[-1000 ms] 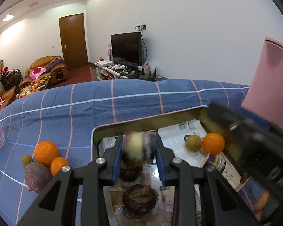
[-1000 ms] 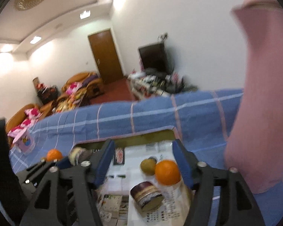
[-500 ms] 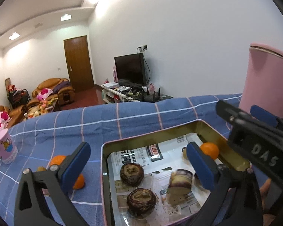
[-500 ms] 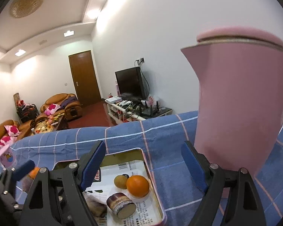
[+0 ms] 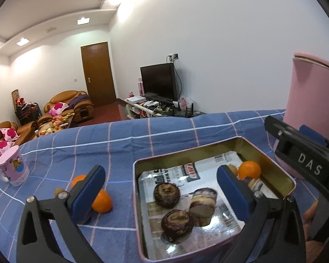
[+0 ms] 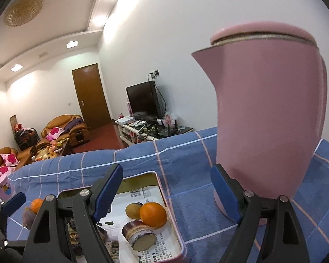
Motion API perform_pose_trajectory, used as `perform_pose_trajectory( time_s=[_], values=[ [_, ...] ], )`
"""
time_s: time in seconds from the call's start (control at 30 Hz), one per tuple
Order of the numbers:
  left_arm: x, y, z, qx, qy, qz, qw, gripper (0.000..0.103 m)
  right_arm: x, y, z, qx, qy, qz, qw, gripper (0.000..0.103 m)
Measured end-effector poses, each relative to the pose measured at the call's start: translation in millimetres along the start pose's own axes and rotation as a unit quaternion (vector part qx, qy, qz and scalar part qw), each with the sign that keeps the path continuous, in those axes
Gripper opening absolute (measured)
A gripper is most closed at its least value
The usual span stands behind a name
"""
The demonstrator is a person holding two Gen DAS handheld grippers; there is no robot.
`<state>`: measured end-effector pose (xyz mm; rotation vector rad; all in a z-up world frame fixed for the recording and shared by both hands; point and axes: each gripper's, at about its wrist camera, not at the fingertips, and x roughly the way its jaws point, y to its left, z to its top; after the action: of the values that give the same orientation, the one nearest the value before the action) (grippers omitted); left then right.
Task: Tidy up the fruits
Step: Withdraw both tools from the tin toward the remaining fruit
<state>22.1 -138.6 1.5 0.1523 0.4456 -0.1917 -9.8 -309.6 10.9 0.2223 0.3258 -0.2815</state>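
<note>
Two grippers spread, empty | my left gripper (image 5: 160, 188) has just dropped the cut purple piece (image 5: 202, 200) into the tin (image 5: 208, 151) | right gripper (image 6: 166, 192) idle | loose oranges (image 5: 102, 200) wait at nine o'clock.

The left tongs (image 5: 162, 194) gape wide and empty above a paper-lined rectangular metal tin (image 5: 210, 152) holding three dark round fruits (image 5: 166, 195), beside loose oranges (image 5: 102, 201) on the blue checked cloth (image 5: 111, 142).

The tin tray (image 5: 272, 160) has shiny gold metal walls and a printed newspaper lining (image 5: 210, 168). The checked blue tablecloth (image 5: 120, 144) is matt woven fabric. The pink kettle (image 6: 272, 118) looks like smooth plastic.
</note>
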Motion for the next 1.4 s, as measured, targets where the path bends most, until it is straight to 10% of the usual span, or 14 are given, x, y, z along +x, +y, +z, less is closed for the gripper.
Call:
perform_pose_trajectory(
  time_s=[1.4],
  values=[
    [-10.0,155.7,-28.8,-0.042,0.014,0.082,0.9956,0.103,-46.2,127.5,-40.3,-0.071,0.025,0.037,0.996,0.083]
  ],
)
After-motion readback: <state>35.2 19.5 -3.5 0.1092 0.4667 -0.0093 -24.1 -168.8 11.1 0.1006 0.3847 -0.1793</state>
